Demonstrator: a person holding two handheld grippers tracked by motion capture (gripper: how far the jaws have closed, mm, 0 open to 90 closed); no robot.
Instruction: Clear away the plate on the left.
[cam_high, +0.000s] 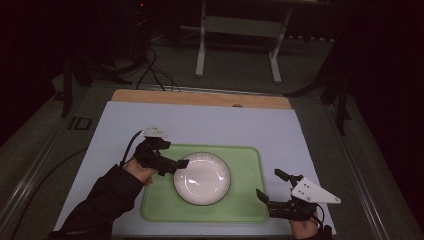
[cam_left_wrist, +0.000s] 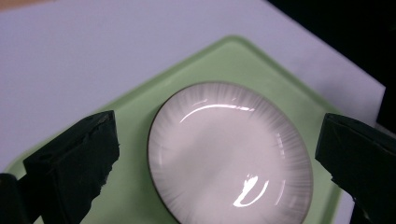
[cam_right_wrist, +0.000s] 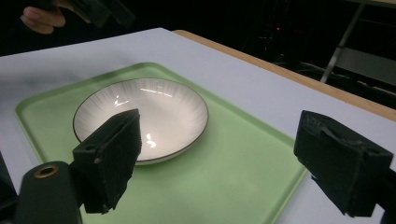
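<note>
White plate on green tray, left claw wide open at its rim, right claw open, empty

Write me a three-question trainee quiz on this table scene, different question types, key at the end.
1. True or false: the white plate sits on the green tray.
2. Multiple choice: which gripper is nearer the plate in the high view? A) the left gripper B) the right gripper C) both equally near
3. Fill in: in its own view, the left gripper's jaws stand ____ with the plate between them farther off.

Key:
1. True; the tray itself lies on a pale sheet over the table.
2. A; its tip is at the plate's left rim, while the right gripper hovers at the tray's right edge.
3. open
</note>
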